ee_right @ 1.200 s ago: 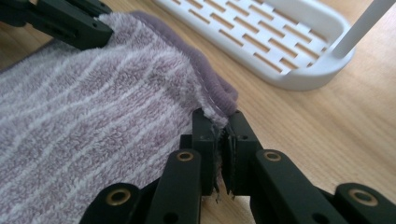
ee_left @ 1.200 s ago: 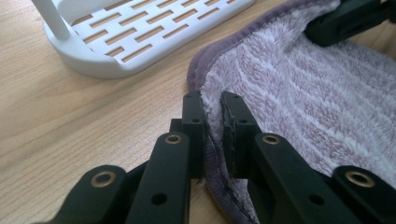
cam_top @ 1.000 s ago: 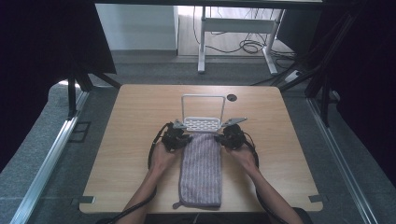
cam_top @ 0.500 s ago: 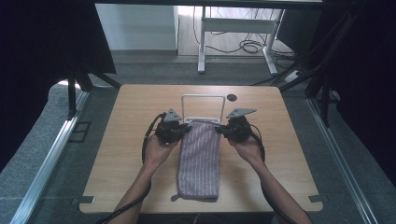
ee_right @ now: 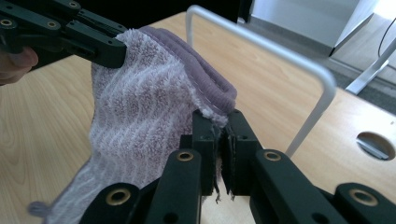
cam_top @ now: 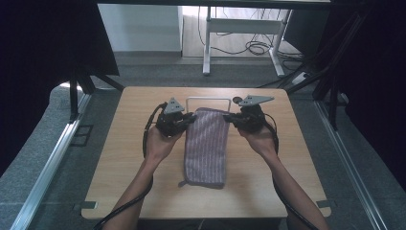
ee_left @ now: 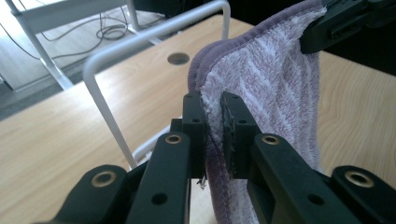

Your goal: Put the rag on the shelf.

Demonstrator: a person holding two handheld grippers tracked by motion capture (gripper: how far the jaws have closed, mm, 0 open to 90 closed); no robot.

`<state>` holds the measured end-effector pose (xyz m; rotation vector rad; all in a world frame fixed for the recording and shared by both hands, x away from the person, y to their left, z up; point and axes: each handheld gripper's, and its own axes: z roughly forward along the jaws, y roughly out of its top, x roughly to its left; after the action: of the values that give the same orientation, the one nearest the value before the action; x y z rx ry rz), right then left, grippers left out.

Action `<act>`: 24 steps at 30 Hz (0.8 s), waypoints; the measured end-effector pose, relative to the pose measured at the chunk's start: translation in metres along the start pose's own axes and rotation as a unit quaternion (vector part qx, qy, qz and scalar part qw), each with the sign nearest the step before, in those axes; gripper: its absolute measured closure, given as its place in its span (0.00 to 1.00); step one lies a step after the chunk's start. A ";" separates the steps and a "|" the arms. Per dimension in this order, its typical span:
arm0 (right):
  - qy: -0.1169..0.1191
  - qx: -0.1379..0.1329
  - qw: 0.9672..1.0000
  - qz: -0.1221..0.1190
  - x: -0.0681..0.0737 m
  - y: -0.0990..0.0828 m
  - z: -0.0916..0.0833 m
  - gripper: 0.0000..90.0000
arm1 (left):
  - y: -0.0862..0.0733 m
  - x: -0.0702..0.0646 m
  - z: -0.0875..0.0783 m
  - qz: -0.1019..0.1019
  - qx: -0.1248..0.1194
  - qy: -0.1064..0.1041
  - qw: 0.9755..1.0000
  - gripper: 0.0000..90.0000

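A wooden table is seen. A striped towel is held up at its far corners, its near end apparently on the table, before a white rack. The left gripper and right gripper are each clamped on a corner.

No readable text anywhere in the scene.
Looking over the striped towel, the white wire rack, the worktop and both hand-held grippers, there are no words, labels, brand marks, numbers or signs to read on any of them; the black jaws close up in the gripper views carry only plain screws, and the floor and furniture at the far side bear no lettering that can be made out either.
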<state>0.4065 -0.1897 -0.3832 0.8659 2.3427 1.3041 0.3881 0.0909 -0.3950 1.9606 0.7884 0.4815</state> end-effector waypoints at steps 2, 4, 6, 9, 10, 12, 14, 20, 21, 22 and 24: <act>-0.002 -0.005 1.000 -0.002 -0.001 0.006 -0.004 0.94 | 0.007 0.001 -0.002 0.003 -0.004 0.002 1.000 0.90; -0.005 -0.010 1.000 -0.004 -0.002 0.012 -0.007 0.94 | 0.013 0.001 -0.004 0.006 -0.008 0.004 1.000 0.90; -0.007 -0.012 1.000 -0.005 -0.003 0.015 -0.009 0.94 | 0.017 0.002 -0.005 0.006 -0.011 0.005 1.000 0.90; -0.014 -0.021 1.000 -0.010 -0.006 0.028 -0.017 0.94 | 0.029 0.005 -0.008 0.008 -0.018 0.007 1.000 0.90; -0.016 -0.024 1.000 -0.011 -0.007 0.031 -0.018 0.94 | 0.032 0.006 -0.008 0.010 -0.019 0.009 1.000 0.90; -0.020 -0.028 0.999 -0.015 -0.008 0.037 -0.021 0.94 | 0.036 0.007 -0.009 0.010 -0.022 0.010 1.000 0.90; -0.024 -0.031 0.999 -0.018 -0.010 0.043 -0.023 0.94 | 0.046 0.009 -0.011 0.017 -0.025 0.015 0.999 0.90; -0.037 -0.040 0.998 -0.024 -0.015 0.059 -0.026 0.94 | 0.064 0.015 -0.013 0.031 -0.027 0.028 0.999 0.90; -0.039 -0.042 0.998 -0.025 -0.017 0.063 -0.027 0.94 | 0.071 0.017 -0.014 0.033 -0.028 0.032 0.999 0.90; -0.040 -0.043 0.998 -0.025 -0.018 0.065 -0.027 0.94 | 0.071 0.017 -0.014 0.033 -0.028 0.032 0.999 0.90; -0.046 -0.048 0.997 -0.027 -0.020 0.072 -0.028 0.94 | 0.080 0.021 -0.014 0.037 -0.029 0.037 0.998 0.90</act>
<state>0.4323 -0.1921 -0.3077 0.8107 2.1997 1.3146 0.4204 0.0857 -0.3177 1.9331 0.7413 0.6166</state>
